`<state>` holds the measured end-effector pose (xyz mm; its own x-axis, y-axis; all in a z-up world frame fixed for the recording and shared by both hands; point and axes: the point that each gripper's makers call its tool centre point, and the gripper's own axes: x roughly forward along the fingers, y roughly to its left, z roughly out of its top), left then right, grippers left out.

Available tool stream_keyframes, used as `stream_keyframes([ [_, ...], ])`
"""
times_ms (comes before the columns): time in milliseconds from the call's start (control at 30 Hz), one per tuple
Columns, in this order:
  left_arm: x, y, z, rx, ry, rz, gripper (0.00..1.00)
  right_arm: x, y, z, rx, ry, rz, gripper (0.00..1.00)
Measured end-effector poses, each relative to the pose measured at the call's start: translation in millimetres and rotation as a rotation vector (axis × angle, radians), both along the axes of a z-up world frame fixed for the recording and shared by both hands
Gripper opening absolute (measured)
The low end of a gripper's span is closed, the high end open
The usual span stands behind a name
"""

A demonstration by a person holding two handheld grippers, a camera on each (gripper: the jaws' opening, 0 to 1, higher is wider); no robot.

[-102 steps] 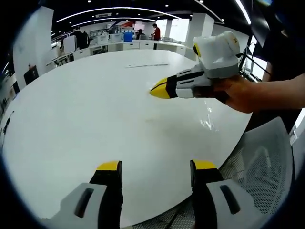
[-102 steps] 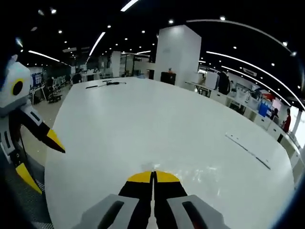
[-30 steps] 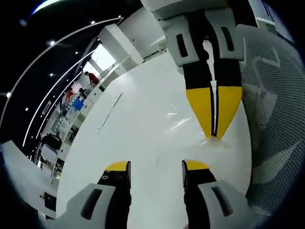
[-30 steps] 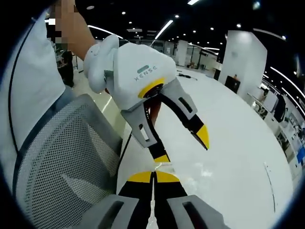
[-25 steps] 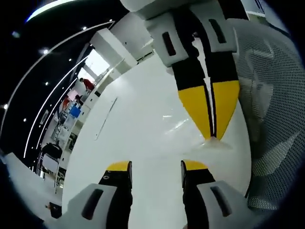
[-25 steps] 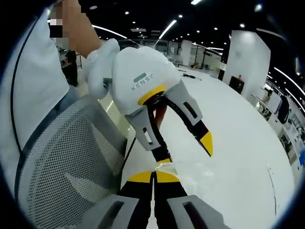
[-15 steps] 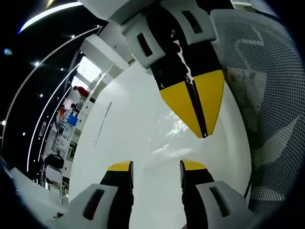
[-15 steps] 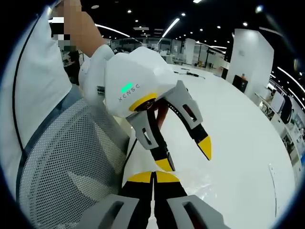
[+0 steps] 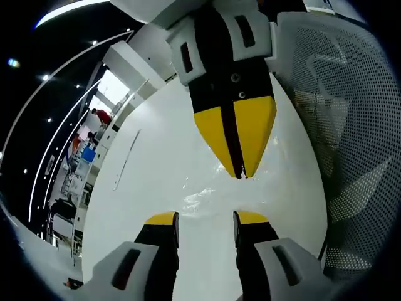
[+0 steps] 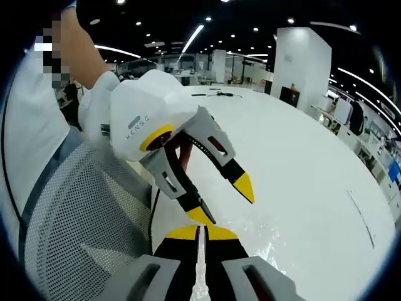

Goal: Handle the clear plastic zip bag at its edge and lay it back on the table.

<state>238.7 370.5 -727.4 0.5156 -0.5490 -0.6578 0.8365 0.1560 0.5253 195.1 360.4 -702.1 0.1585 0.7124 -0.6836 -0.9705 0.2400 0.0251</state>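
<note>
Round white table [image 9: 156,163]; clear plastic zip bag [image 9: 210,195] lifted at edge, pinched in closed yellow-tipped right gripper [image 9: 238,175]. Left gripper [image 10: 229,200] spread wide beside. Next, probably: lower, release flat.

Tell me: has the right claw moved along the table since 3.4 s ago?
Yes. The right claw has come back from mid-table to the white table's near edge, beside the mesh chair, still shut on the clear bag.
</note>
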Motion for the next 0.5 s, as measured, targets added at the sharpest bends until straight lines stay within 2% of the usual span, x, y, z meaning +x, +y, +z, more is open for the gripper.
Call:
stream_keyframes([
  [67, -0.2, -2.8, -2.8, 0.001, 0.002, -0.012, 0.31, -2.9, 0.7, -8.5, -0.016, 0.006, -0.012, 0.12],
  [133, -1.5, -7.1, -4.4, 0.005, 0.007, -0.024, 0.29, -5.6, -0.9, -15.9, -0.051, -0.015, -0.047, 0.22],
  [200, -1.4, -12.4, -7.4, 0.002, 0.016, -0.036, 0.27, -13.2, 1.0, -21.0, -0.056, -0.011, -0.051, 0.30],
  [300, -0.3, -17.9, -12.4, -0.003, 0.034, -0.046, 0.20, -14.7, -8.7, -37.1, -0.167, -0.115, -0.020, 0.37],
  [367, -1.1, -22.8, -13.5, -0.009, 0.042, -0.058, 0.16, -14.9, -10.8, -42.9, -0.192, -0.148, -0.030, 0.38],
  [433, -3.7, -27.8, -13.7, -0.015, 0.051, -0.073, 0.10, -6.2, -11.4, -48.3, -0.209, -0.206, -0.049, 0.37],
  [500, -6.4, -32.5, -14.0, -0.018, 0.060, -0.085, 0.06, -5.3, -9.8, -50.7, -0.217, -0.211, -0.054, 0.36],
])
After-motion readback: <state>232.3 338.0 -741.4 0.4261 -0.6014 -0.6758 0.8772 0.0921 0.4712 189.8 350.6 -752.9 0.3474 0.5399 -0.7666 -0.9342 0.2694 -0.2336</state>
